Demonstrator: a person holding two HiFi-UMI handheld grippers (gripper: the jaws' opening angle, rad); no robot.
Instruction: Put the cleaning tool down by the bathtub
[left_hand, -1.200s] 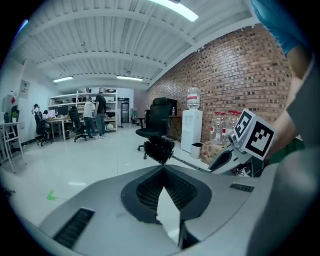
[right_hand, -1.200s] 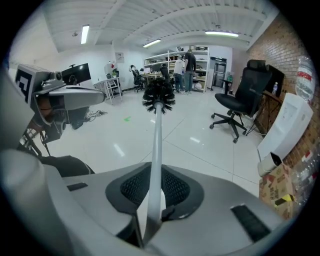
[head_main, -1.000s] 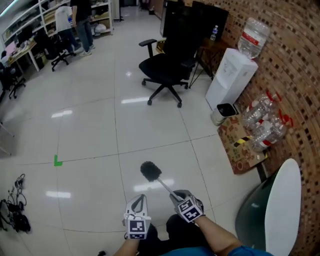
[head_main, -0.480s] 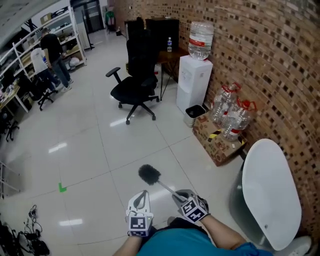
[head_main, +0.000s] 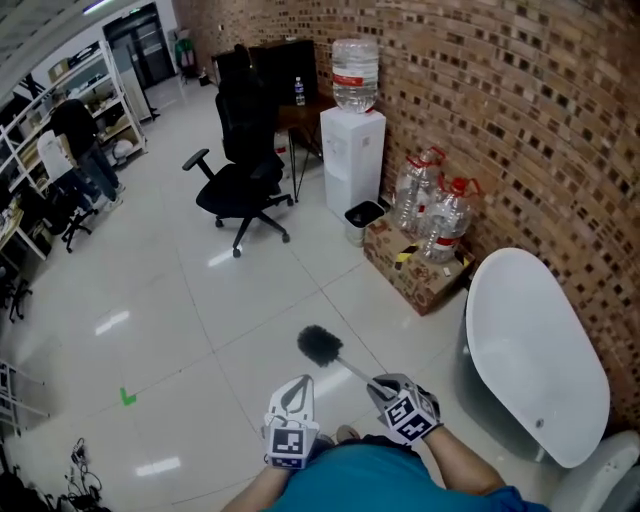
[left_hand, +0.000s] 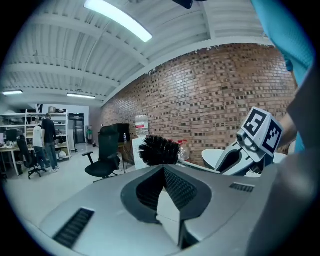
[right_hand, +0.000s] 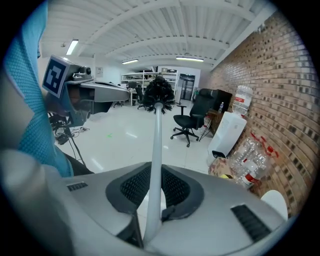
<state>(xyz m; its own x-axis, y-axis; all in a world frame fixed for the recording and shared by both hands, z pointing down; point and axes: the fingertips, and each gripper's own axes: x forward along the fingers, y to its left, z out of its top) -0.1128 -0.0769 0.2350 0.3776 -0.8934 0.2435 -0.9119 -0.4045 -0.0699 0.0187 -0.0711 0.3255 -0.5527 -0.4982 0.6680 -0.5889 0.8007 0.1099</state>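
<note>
The cleaning tool is a toilet brush with a black bristle head (head_main: 320, 345) and a thin pale handle (head_main: 355, 369). My right gripper (head_main: 383, 386) is shut on the handle, and the brush points forward and left over the floor. In the right gripper view the handle (right_hand: 156, 150) runs up between the jaws to the head (right_hand: 158, 95). My left gripper (head_main: 297, 386) hangs beside it, shut and empty. The white bathtub (head_main: 530, 350) stands to the right along the brick wall, about an arm's length from the right gripper. The brush head (left_hand: 159, 150) shows in the left gripper view too.
A water dispenser (head_main: 352, 150), a small bin (head_main: 362, 218) and large water bottles (head_main: 430, 215) on cardboard line the brick wall. A black office chair (head_main: 235, 180) stands on the tiled floor. A person (head_main: 75, 140) is at shelves far left. Green tape (head_main: 127, 397) marks the floor.
The view has swung right and the bathtub has come fully into sight on the right. Both grippers and the brush keep the same pose in front of me.
</note>
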